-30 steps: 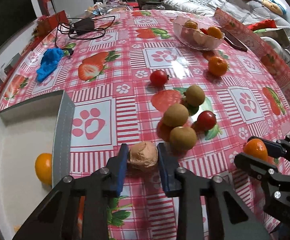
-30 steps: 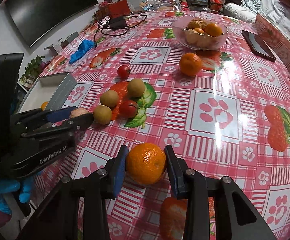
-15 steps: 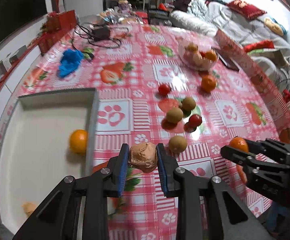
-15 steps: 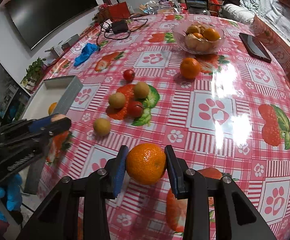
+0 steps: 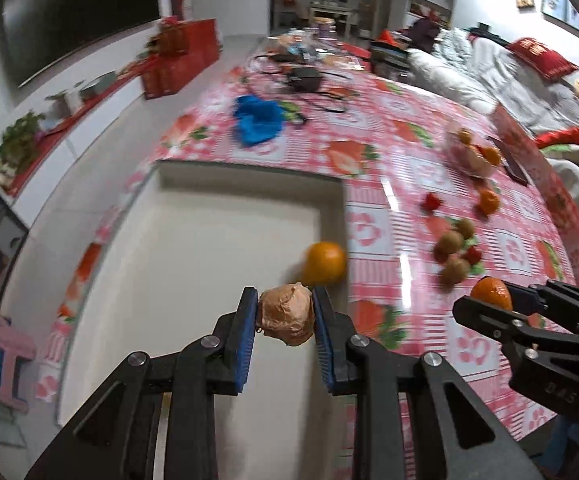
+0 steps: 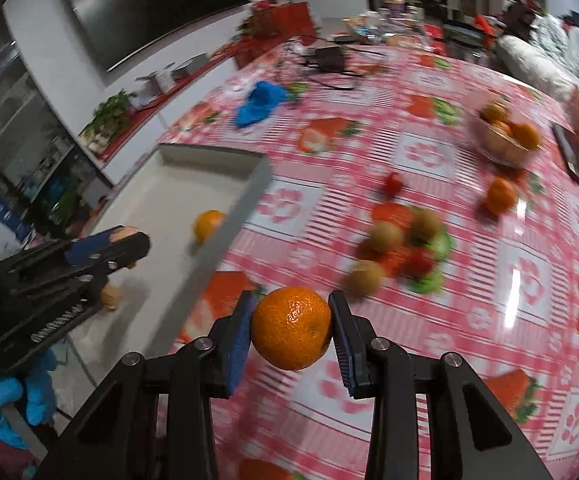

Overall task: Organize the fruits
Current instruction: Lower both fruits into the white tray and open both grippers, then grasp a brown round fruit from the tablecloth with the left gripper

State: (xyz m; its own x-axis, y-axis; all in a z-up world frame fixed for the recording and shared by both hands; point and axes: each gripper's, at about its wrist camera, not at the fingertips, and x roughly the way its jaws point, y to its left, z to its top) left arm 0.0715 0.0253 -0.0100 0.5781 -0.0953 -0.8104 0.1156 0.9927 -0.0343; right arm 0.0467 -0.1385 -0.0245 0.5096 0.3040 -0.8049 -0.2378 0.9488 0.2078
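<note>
My left gripper (image 5: pixel 285 316) is shut on a brown wrinkled fruit (image 5: pixel 287 314) and holds it above the white tray (image 5: pixel 209 216), near its right wall. An orange (image 5: pixel 325 262) lies in the tray; it also shows in the right wrist view (image 6: pixel 208 224), with a small brown fruit (image 6: pixel 110 296) beside it. My right gripper (image 6: pixel 291 328) is shut on a mandarin (image 6: pixel 291 328) above the red checked tablecloth (image 6: pixel 429 152), right of the tray (image 6: pixel 209 160). The left gripper also shows in the right wrist view (image 6: pixel 127 240), over the tray.
Loose kiwis (image 6: pixel 387 236) (image 6: pixel 365 276), tomatoes (image 6: pixel 421 260) (image 6: pixel 394 182) and a mandarin (image 6: pixel 499 196) lie mid-table. A glass bowl of fruit (image 6: pixel 505 140) and a phone (image 6: pixel 575 156) stand at the far right. A blue cloth (image 6: pixel 259 102) and cables (image 6: pixel 329 60) lie at the back.
Both grippers have lifted and swung left with their fruit. The left one moved from above the tablecloth to over the tray; the right one follows toward the tray's right wall.
</note>
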